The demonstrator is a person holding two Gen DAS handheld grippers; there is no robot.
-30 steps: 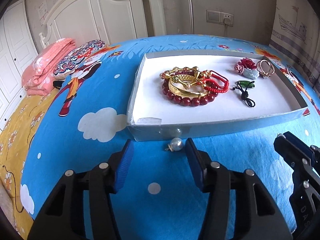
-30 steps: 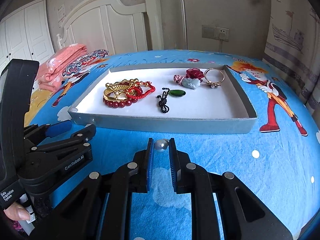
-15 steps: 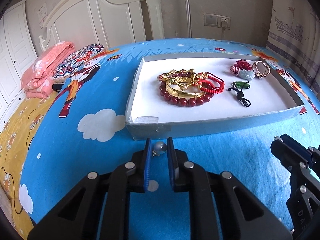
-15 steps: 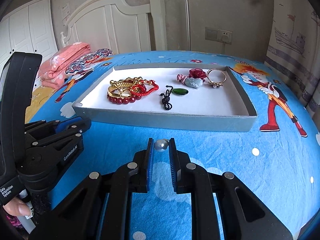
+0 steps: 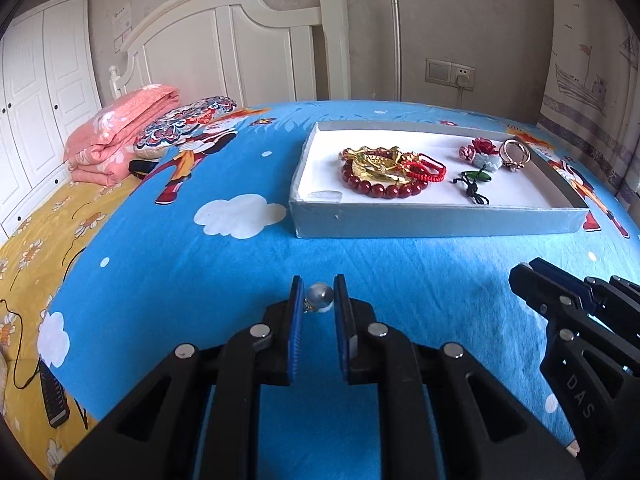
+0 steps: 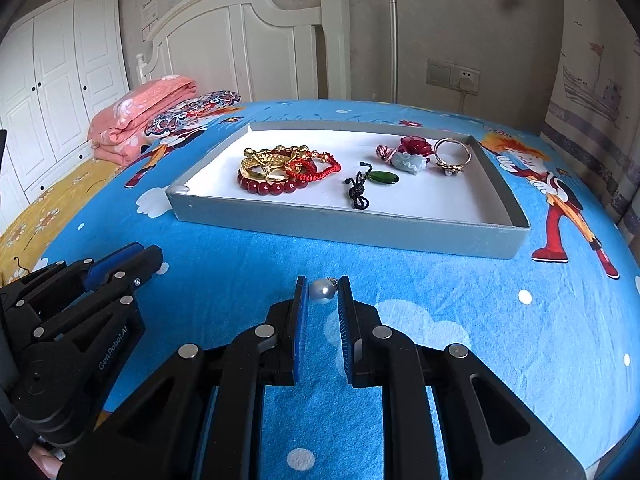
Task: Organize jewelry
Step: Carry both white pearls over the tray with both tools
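Note:
My left gripper (image 5: 319, 294) is shut on a pearl earring (image 5: 319, 297) and holds it above the blue bedsheet. My right gripper (image 6: 322, 292) is shut on a second pearl earring (image 6: 322, 290). Both stand in front of a grey tray (image 5: 436, 222), which also shows in the right wrist view (image 6: 344, 224). In the tray lie red and gold bracelets (image 6: 280, 170), a green pendant on a black cord (image 6: 382, 179), a rose brooch (image 6: 412, 152) and a gold ring (image 6: 452, 154). Each gripper shows at the edge of the other's view.
A folded pink blanket (image 5: 116, 140) and a patterned pillow (image 5: 180, 126) lie at the head of the bed by the white headboard (image 5: 240, 40). A black remote (image 5: 54, 398) lies on the yellow sheet at the left. White wardrobes stand at the far left.
My left gripper has closed on the pearl earring that lay by the tray's front wall and lifted it back from the tray. My right gripper has drawn back and risen with its pearl.

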